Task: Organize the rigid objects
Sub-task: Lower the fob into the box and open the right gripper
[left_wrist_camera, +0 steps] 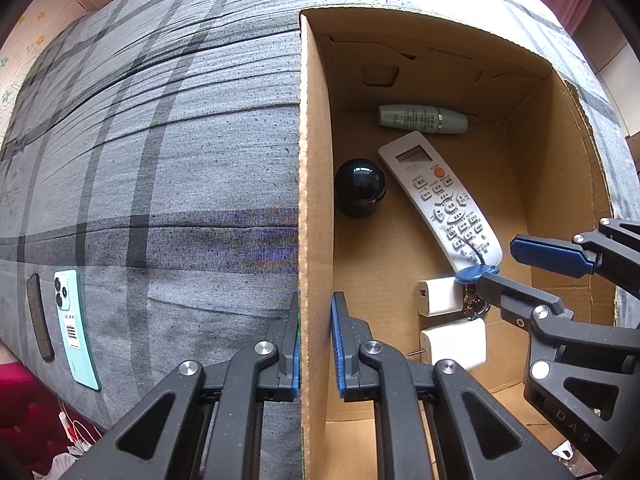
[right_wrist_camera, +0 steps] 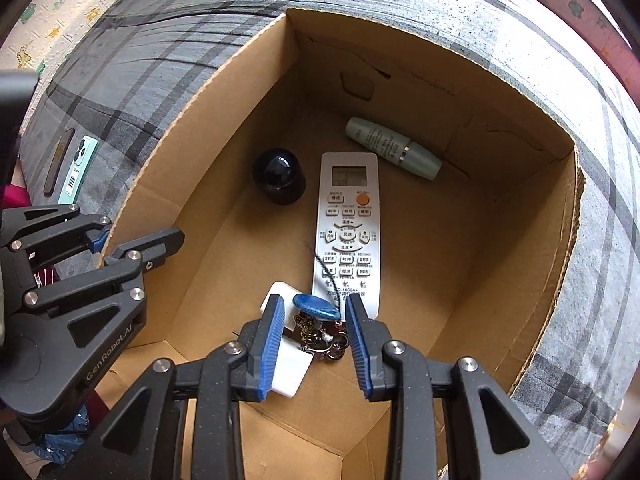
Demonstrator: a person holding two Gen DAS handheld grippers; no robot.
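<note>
The left gripper (left_wrist_camera: 316, 344) clamps the cardboard box's (left_wrist_camera: 314, 160) wall; the right gripper (right_wrist_camera: 316, 340) hangs open astride the blue-tagged key bunch (right_wrist_camera: 316, 307) lying on the white charger (right_wrist_camera: 286, 364). Closing now could snag its cord, dragging the remote (right_wrist_camera: 347, 232) just beyond.

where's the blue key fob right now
In the right wrist view the blue key fob lies inside the cardboard box, between remote and white charger.
</note>
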